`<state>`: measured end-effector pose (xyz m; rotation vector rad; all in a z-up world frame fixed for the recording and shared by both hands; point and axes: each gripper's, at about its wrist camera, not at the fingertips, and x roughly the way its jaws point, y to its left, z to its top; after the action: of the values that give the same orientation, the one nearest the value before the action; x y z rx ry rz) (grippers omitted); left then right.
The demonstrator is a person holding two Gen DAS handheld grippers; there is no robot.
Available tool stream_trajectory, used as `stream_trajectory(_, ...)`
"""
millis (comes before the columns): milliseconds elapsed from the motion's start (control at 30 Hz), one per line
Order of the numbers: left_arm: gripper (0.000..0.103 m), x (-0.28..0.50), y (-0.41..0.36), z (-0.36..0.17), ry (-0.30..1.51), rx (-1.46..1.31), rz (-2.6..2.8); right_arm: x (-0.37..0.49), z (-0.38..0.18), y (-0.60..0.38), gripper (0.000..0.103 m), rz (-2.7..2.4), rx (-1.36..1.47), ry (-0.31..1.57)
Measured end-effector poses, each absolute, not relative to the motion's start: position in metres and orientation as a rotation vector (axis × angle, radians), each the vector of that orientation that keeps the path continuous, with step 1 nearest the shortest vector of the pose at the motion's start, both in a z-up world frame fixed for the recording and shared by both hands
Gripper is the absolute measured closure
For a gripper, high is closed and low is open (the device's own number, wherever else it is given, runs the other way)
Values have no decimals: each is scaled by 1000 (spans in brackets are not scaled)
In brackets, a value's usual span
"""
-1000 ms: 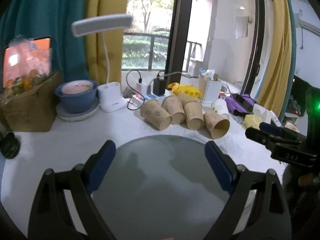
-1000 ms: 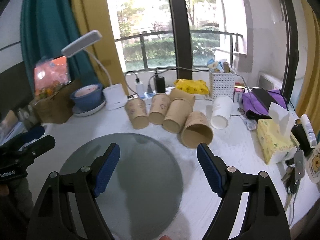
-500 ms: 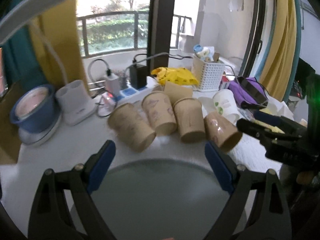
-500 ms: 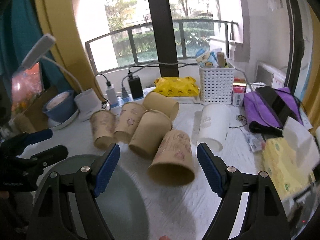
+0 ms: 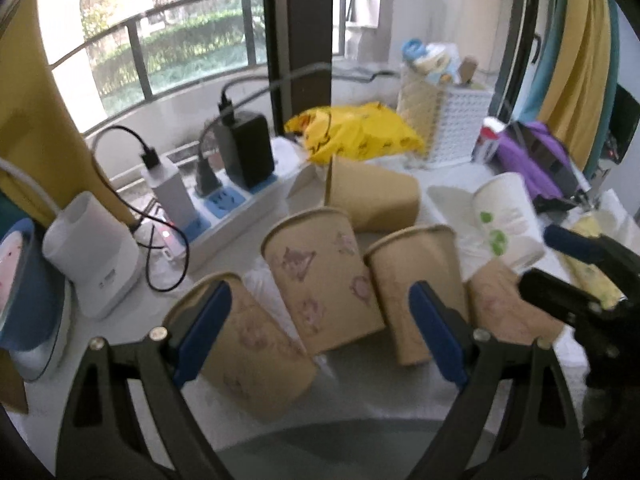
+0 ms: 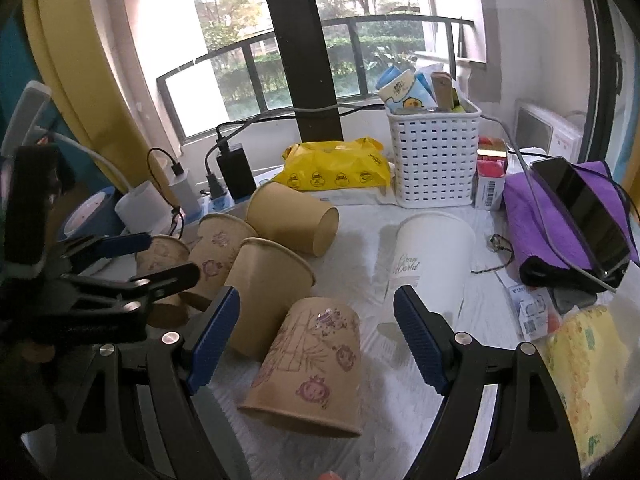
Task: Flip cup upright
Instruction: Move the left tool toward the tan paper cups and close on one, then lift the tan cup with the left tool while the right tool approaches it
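Several brown paper cups lie on their sides on the white table. In the right wrist view my right gripper (image 6: pixel 316 320) is open, and a printed brown cup (image 6: pixel 312 372) lies between its fingers, mouth toward me. A white paper cup (image 6: pixel 430 258) lies just beyond to the right. In the left wrist view my left gripper (image 5: pixel 320 318) is open over a row of cups: one cup (image 5: pixel 248 354) by the left finger, a printed one (image 5: pixel 324 284) in the middle, a plain one (image 5: pixel 416 280) by the right finger. The right gripper (image 5: pixel 580 276) shows at the right.
A grey round mat (image 5: pixel 340 456) lies close in front. Behind the cups are a power strip with chargers (image 5: pixel 216 204), a yellow packet (image 6: pixel 336 168), a white basket (image 6: pixel 434 152), a purple cloth with a phone (image 6: pixel 572 216), a lamp base (image 5: pixel 90 256) and a blue bowl (image 5: pixel 20 280).
Both grippers have moved forward to the cups, off the grey mat. The cups now fill both views. Both grippers stay open.
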<state>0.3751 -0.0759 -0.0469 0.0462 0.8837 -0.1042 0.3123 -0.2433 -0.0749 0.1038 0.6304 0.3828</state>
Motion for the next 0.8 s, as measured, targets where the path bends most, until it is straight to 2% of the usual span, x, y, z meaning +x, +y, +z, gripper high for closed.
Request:
stream_trajectory(200,17,401,-81,-66,976,50,-107,318,-79,-245,21,378,111,633)
stream_trajectory(367,31,412,-82,-84,1044,49,-109,319,-80,-247,21,378,122,624)
stream_trajectory(400,39,415,-80,-89,1066,33,-115,318,-80,-248,21,377,125,623)
stream_trajectory(800,41,395,-72,-67,1011,-8,-120,309,-68,-249,21,380,139,604)
